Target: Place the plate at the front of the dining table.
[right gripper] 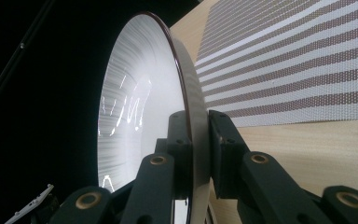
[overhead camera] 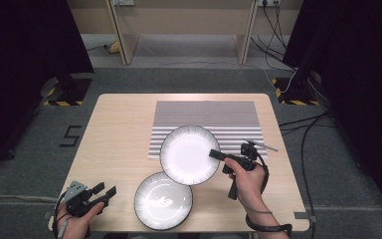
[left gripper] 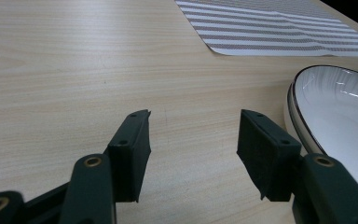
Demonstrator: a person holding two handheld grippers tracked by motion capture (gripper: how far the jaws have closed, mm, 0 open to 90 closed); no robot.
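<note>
Right gripper view: tool [right gripper: 196, 154] clamps plate [right gripper: 144, 102] rim.

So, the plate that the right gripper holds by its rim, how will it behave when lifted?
The plate looks rigid, so it should not bend. Its glossy surface may slip between the right gripper jaws. Held at one edge only, it could tilt; probably fragile.

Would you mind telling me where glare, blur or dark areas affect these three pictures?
High view: ceiling lights glare off the lower plate; both side margins are dark. Left gripper view: the left claw is sharp, the striped mat softens with distance, and streaks glint on the plate. Right gripper view: bright streaks on the held plate, with blackness behind it.
</note>
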